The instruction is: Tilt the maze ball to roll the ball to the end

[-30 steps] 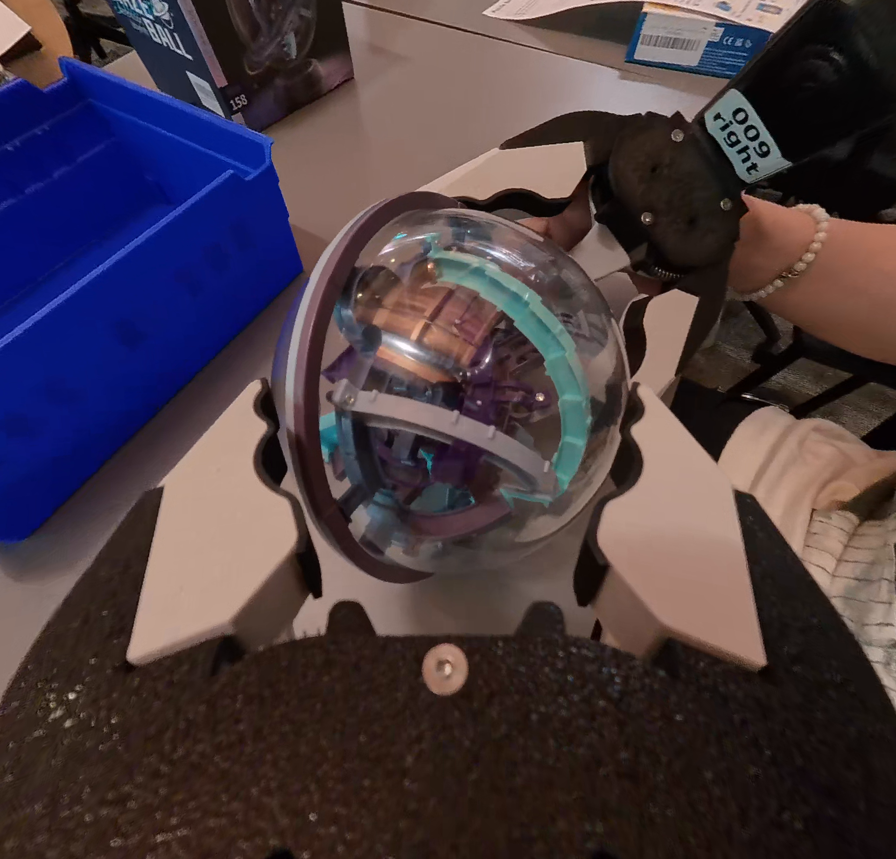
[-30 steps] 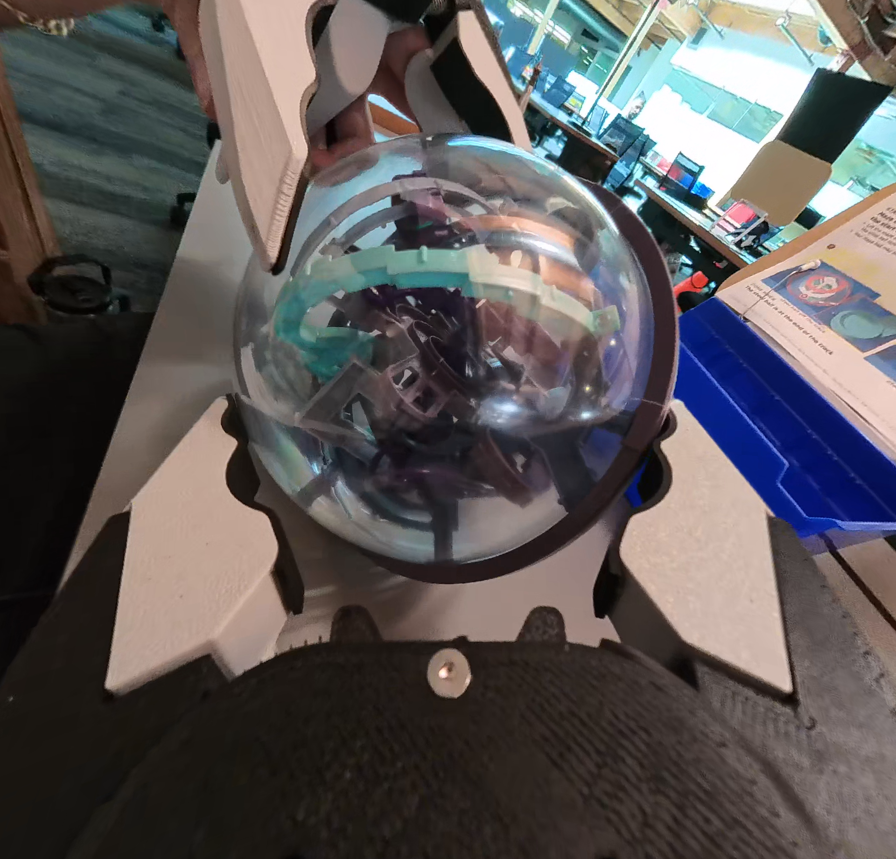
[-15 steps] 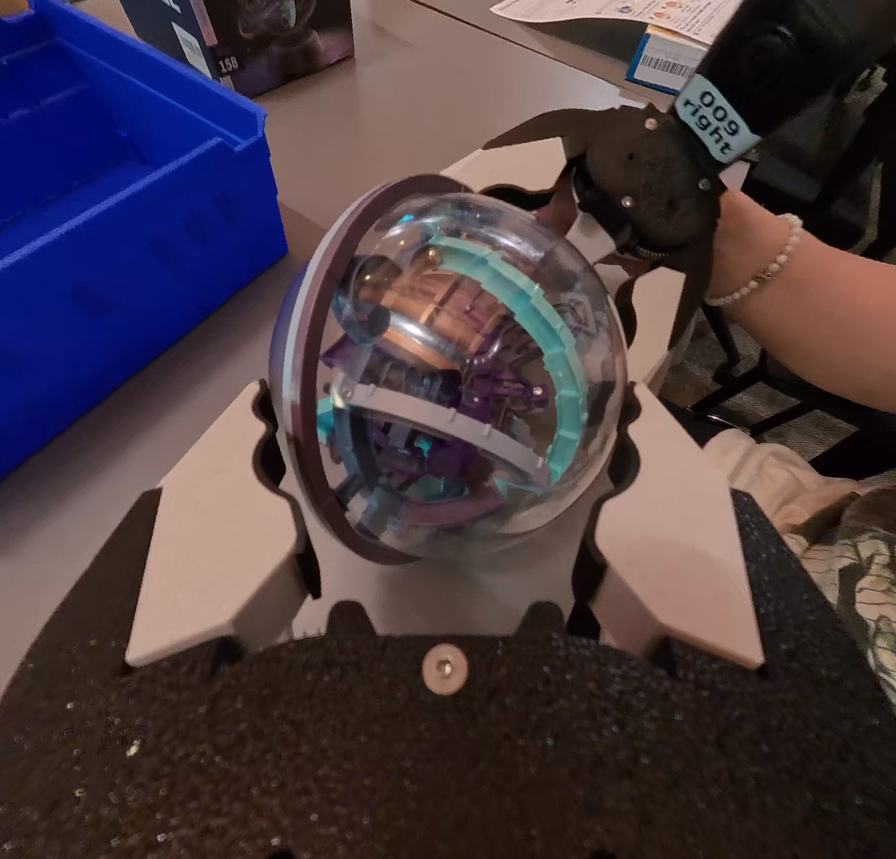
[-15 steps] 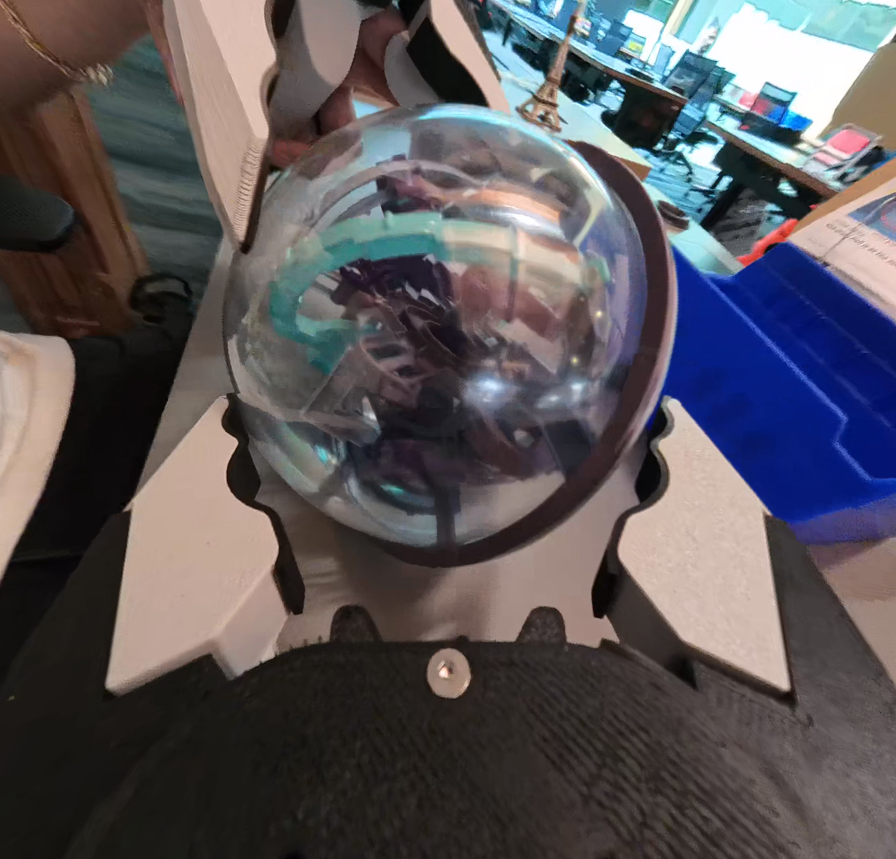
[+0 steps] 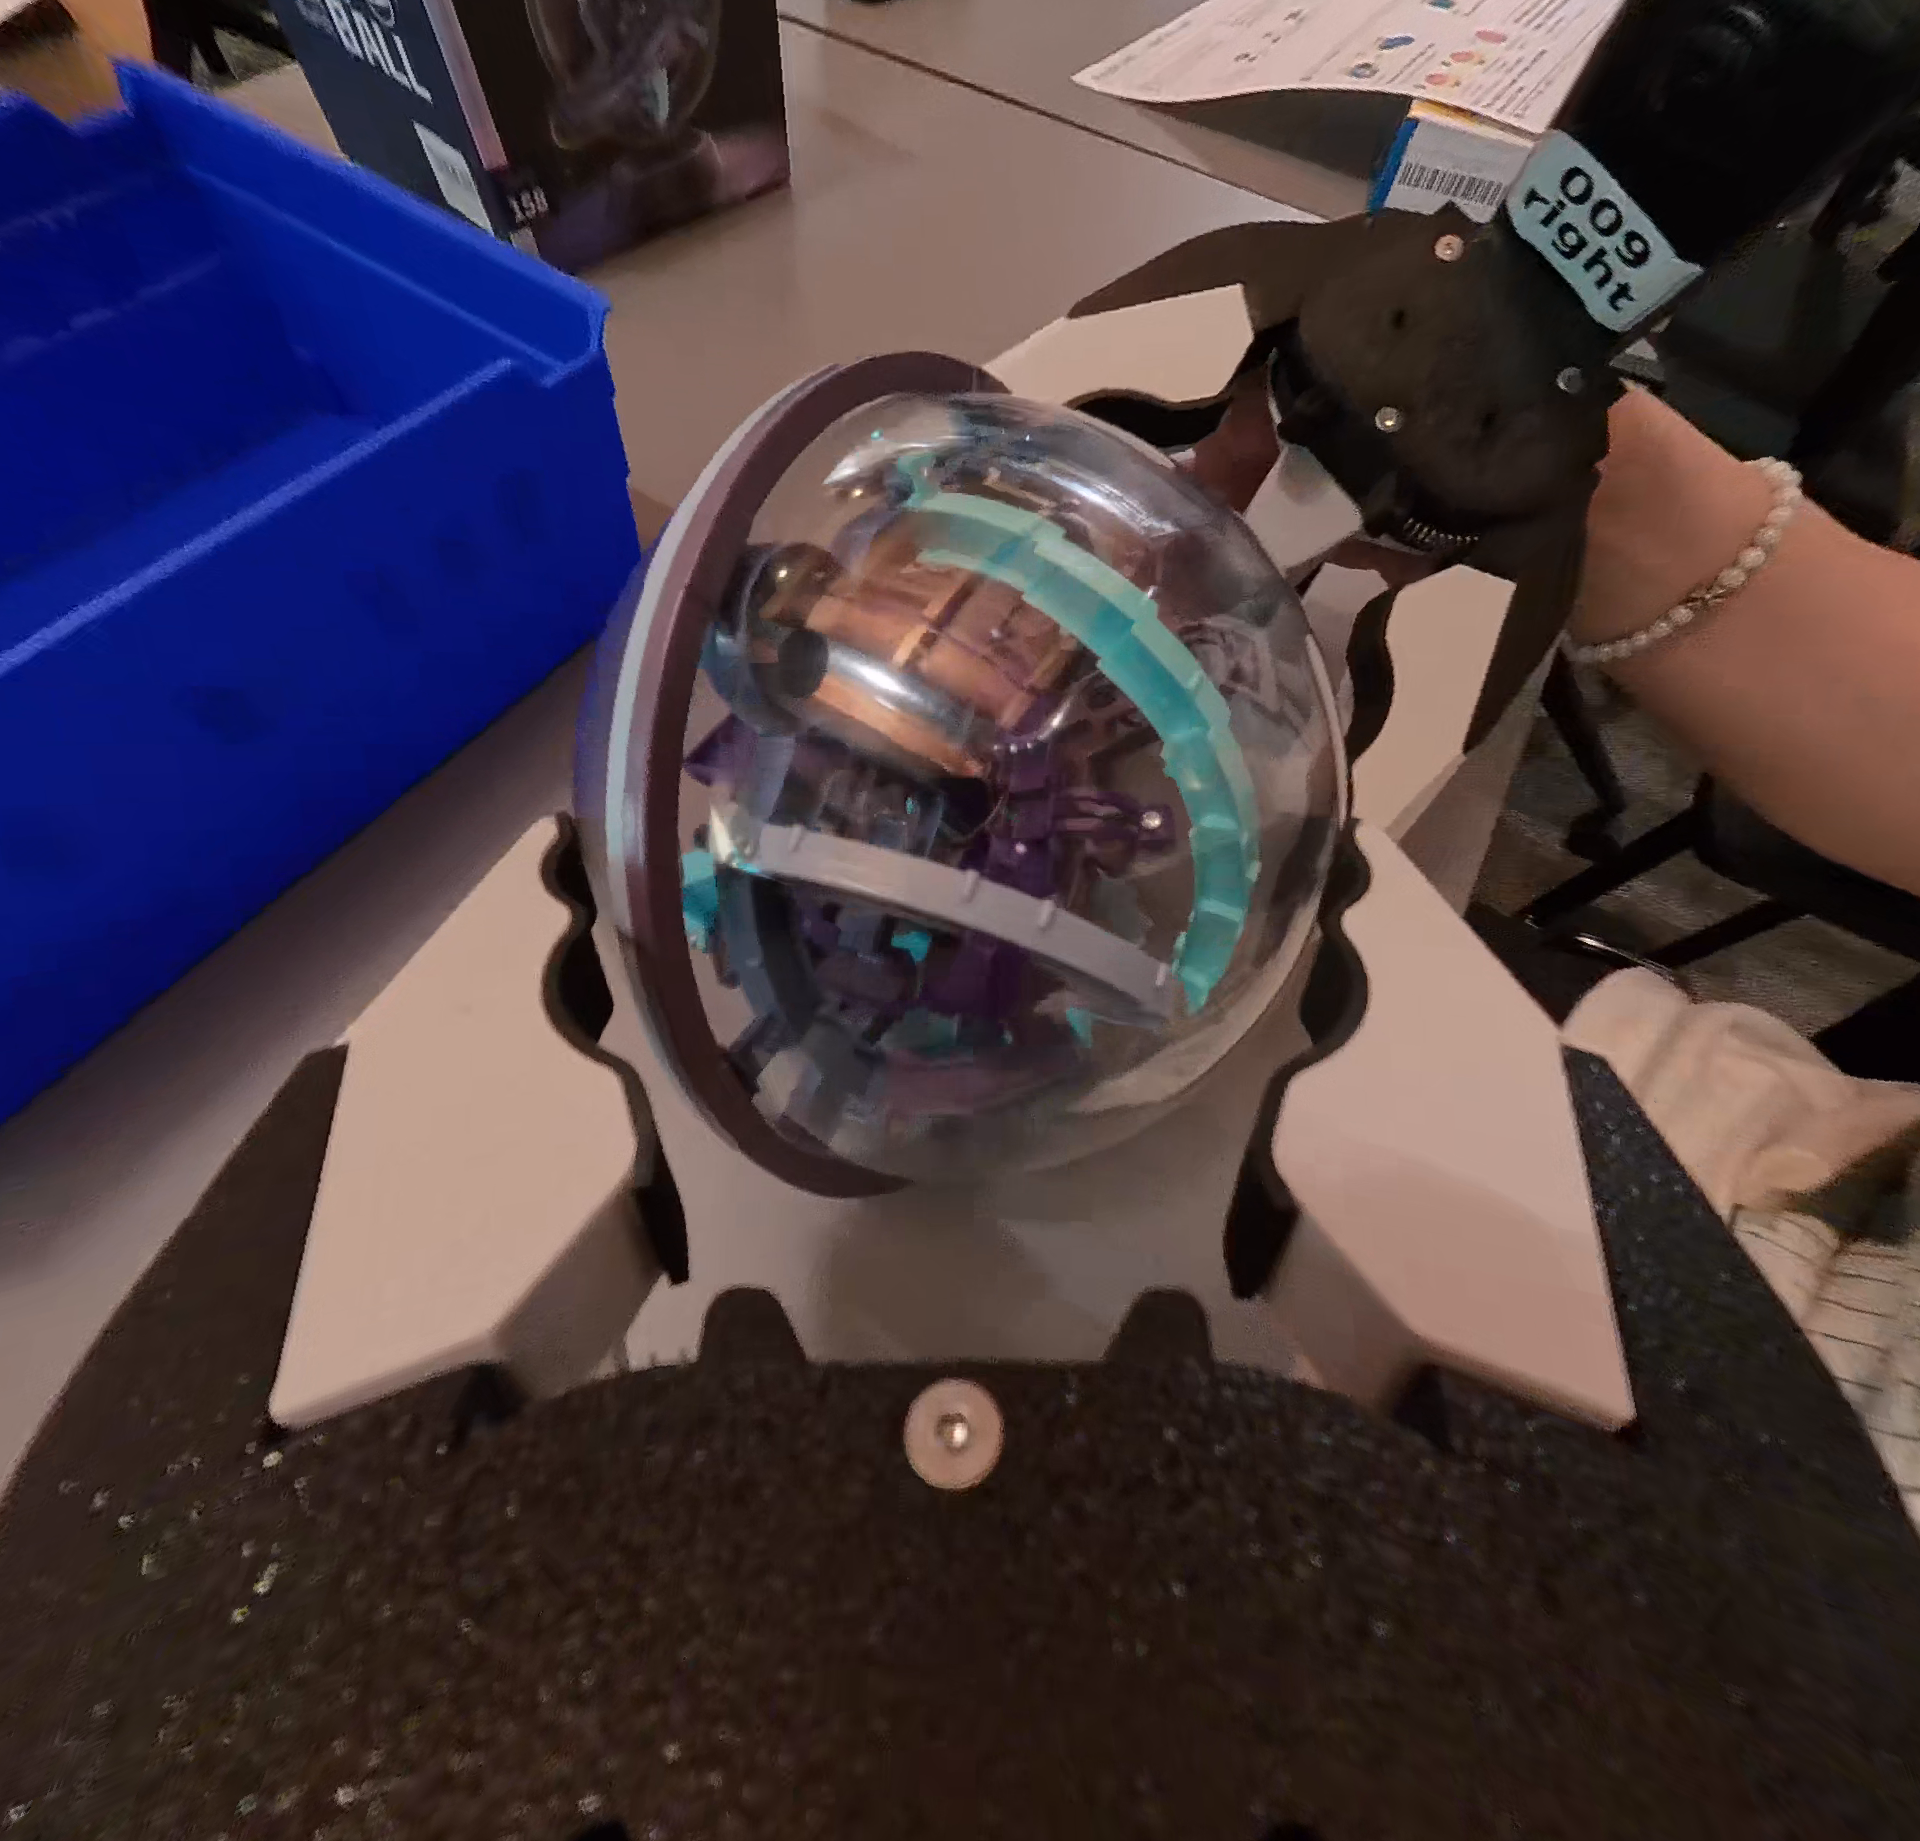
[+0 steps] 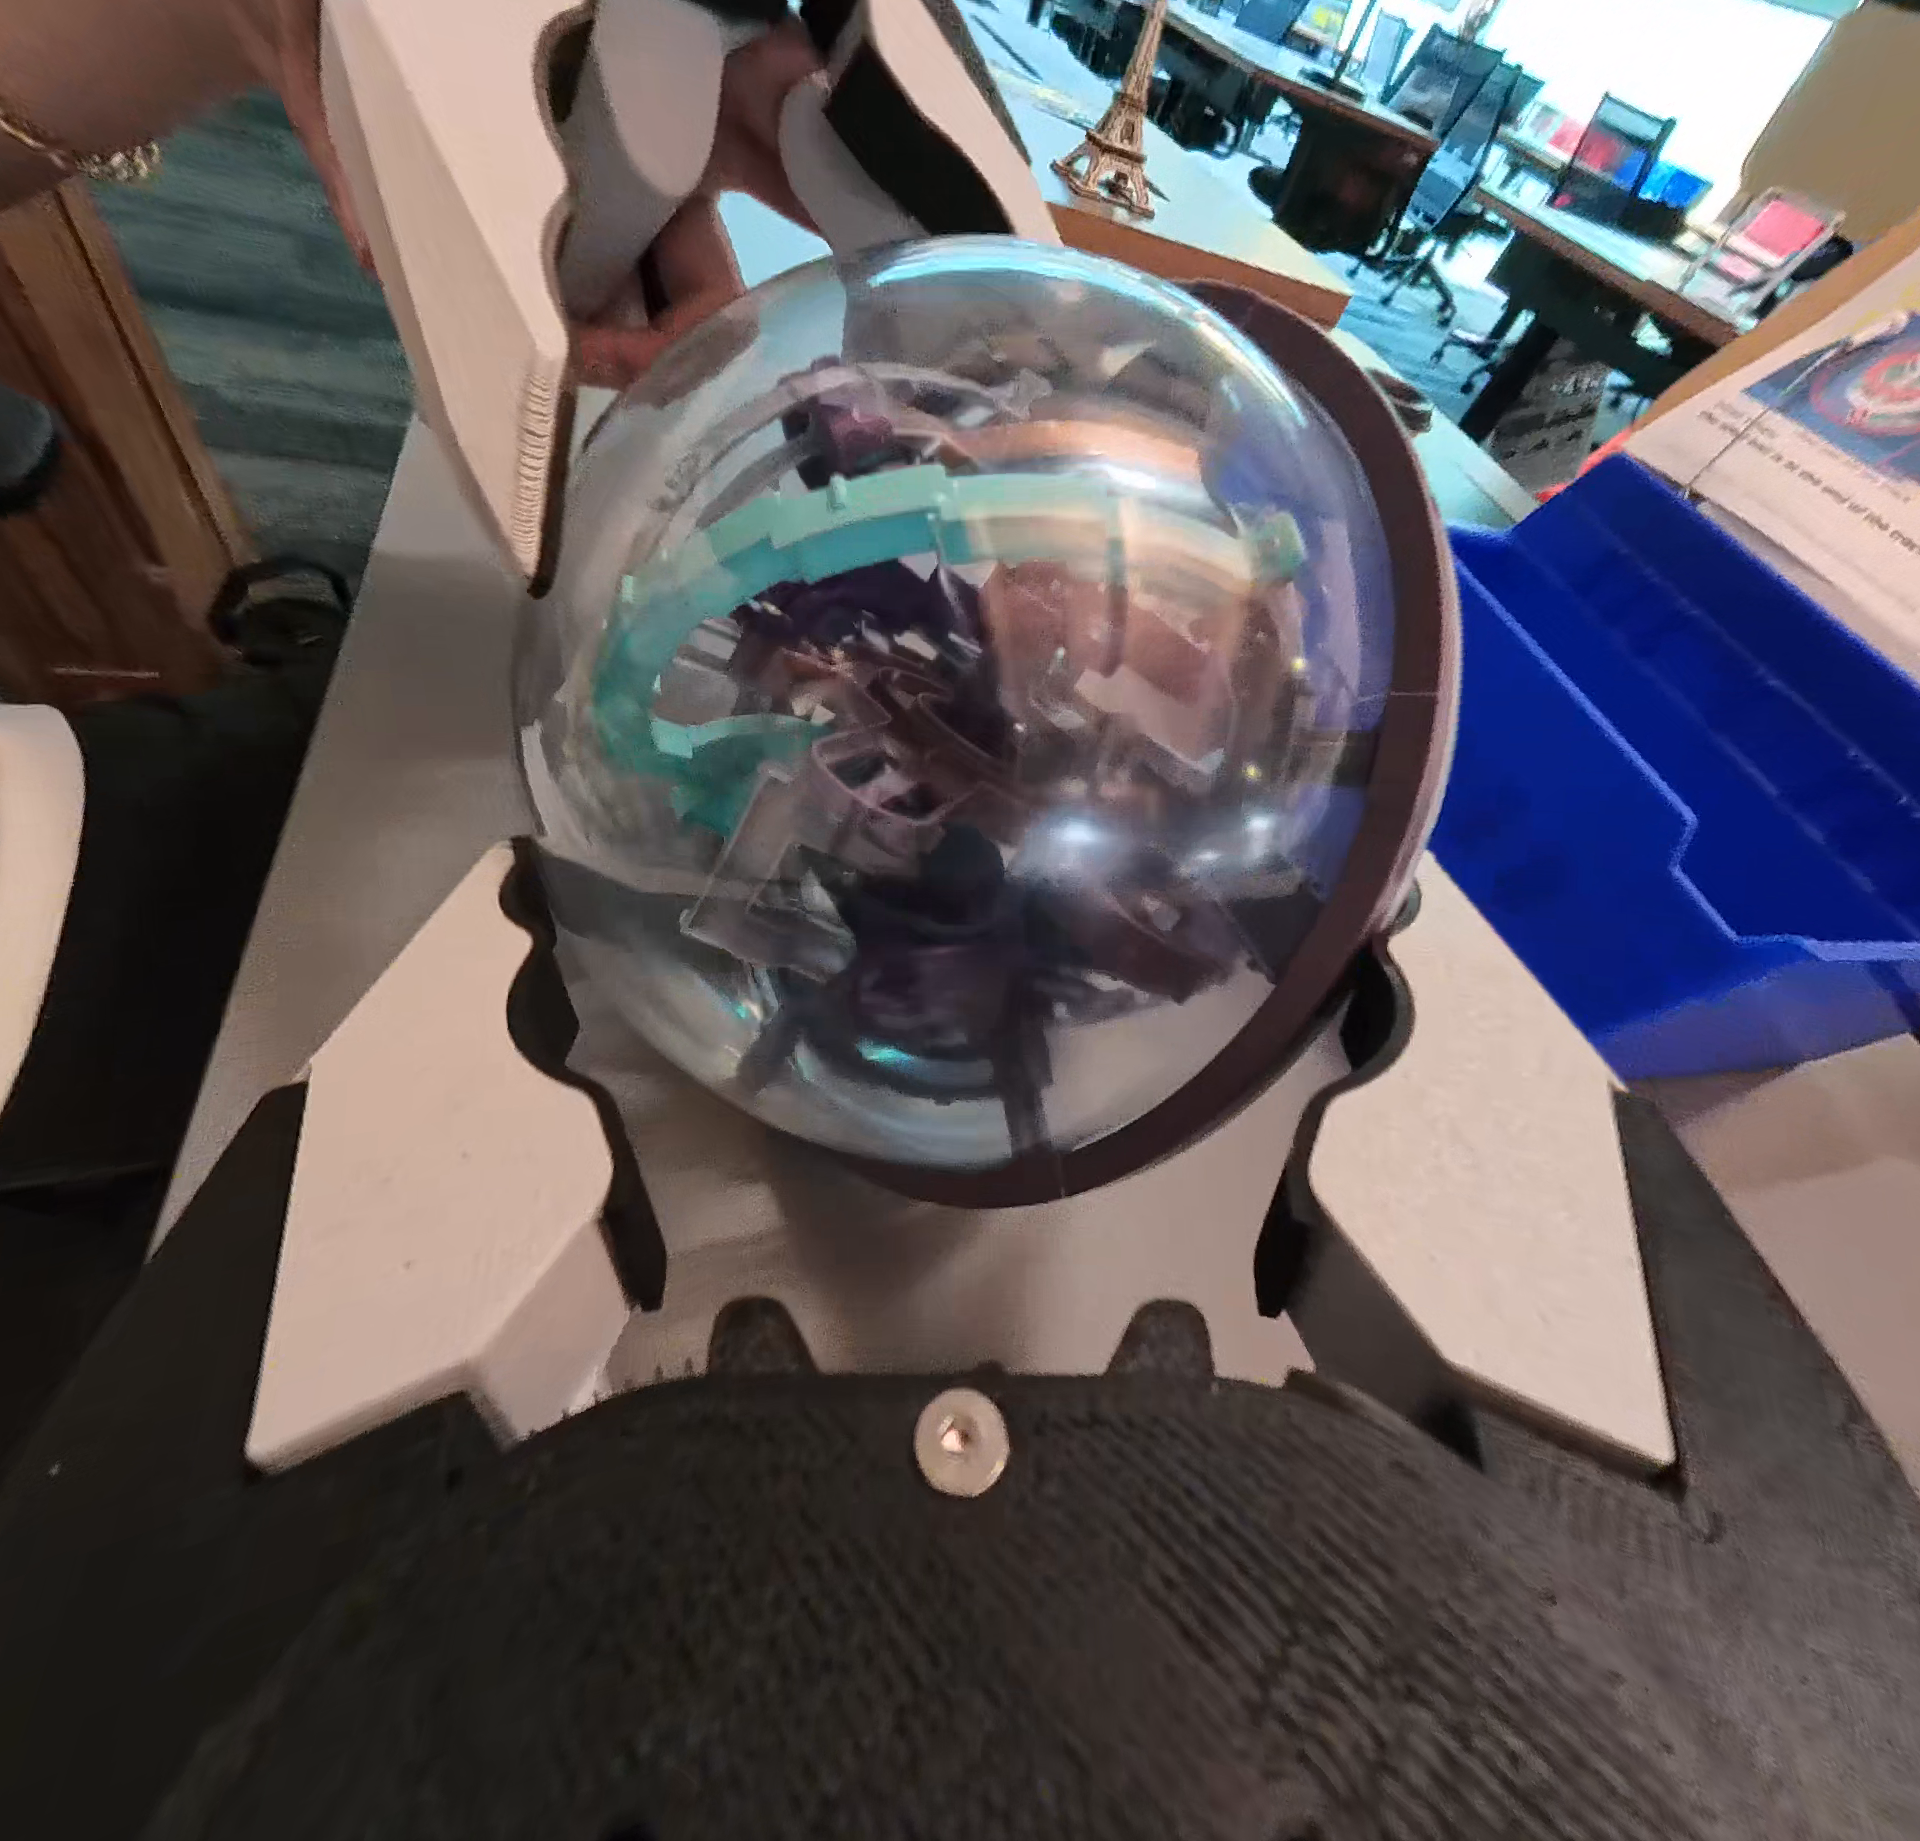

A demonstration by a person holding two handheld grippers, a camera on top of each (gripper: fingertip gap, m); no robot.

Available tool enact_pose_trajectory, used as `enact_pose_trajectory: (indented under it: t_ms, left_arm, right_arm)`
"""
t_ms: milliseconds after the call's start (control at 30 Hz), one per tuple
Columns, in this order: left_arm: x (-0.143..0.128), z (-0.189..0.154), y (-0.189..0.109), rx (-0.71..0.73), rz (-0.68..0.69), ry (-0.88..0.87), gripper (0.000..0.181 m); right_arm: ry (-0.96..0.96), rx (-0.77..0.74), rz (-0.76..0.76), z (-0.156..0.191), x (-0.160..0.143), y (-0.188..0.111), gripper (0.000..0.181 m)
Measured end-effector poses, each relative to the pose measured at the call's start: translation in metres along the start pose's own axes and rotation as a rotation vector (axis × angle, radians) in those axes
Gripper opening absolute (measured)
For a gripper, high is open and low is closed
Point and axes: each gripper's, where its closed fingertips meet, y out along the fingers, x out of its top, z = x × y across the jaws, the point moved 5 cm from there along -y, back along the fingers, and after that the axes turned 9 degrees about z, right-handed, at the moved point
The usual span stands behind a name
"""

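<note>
The maze ball [image 5: 956, 783] is a clear sphere with a dark purple ring, a teal track and purple and grey tracks inside. It is held above the table between both grippers. My left gripper [image 5: 956, 835] is shut on it, with one white finger on each side. My right gripper [image 6: 956, 887] is shut on it from the opposite side. Its black body [image 5: 1444, 409] shows behind the ball in the left wrist view. A left finger [image 6: 447, 316] rests on the ball's far side [image 6: 977, 731]. I cannot pick out the small rolling ball for sure.
A blue bin [image 5: 208, 544] stands on the grey table [image 5: 935, 233] left of the ball; it also shows in the right wrist view [image 6: 1662, 752]. The toy's dark box [image 5: 582, 56] and a printed sheet [image 5: 1351, 35] lie farther back. A person's lap is below right.
Both grippers have kept their hold and swung the ball a little. The teal track has turned slightly and the background has shifted in both views.
</note>
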Motion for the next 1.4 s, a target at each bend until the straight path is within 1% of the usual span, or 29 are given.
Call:
enact_pose_trajectory:
  t_ms: [100, 167, 233, 367, 533, 867, 1167, 1400]
  left_arm:
    - [0.002, 0.001, 0.002, -0.003, -0.022, 0.007, 0.133]
    - [0.004, 0.002, 0.001, -0.011, -0.041, 0.038, 0.131]
    - [0.003, 0.002, -0.001, -0.018, -0.061, 0.081, 0.130]
    - [0.001, -0.001, -0.003, -0.022, -0.082, 0.129, 0.128]
    - [0.002, 0.002, -0.002, -0.038, -0.088, 0.116, 0.128]
    - [-0.004, 0.003, -0.006, -0.066, -0.073, 0.195, 0.127]
    - [0.001, 0.009, -0.009, -0.130, -0.123, 0.085, 0.120]
    - [-0.001, 0.005, -0.011, -0.119, -0.131, 0.116, 0.120]
  right_arm:
    - [0.044, 0.035, -0.022, -0.004, -0.004, -0.001, 0.150]
    - [0.120, 0.075, -0.012, -0.005, -0.008, 0.000, 0.149]
    - [0.152, 0.094, -0.004, -0.004, -0.012, 0.001, 0.148]
    - [0.121, 0.082, -0.018, -0.002, -0.015, -0.001, 0.147]
    - [0.138, 0.084, -0.043, -0.003, -0.015, 0.000, 0.147]
    - [0.146, 0.110, -0.030, -0.001, -0.016, 0.000, 0.147]
    - [0.160, 0.114, -0.030, -0.002, -0.016, 0.000, 0.147]
    - [0.110, 0.096, -0.023, 0.000, -0.017, -0.001, 0.146]
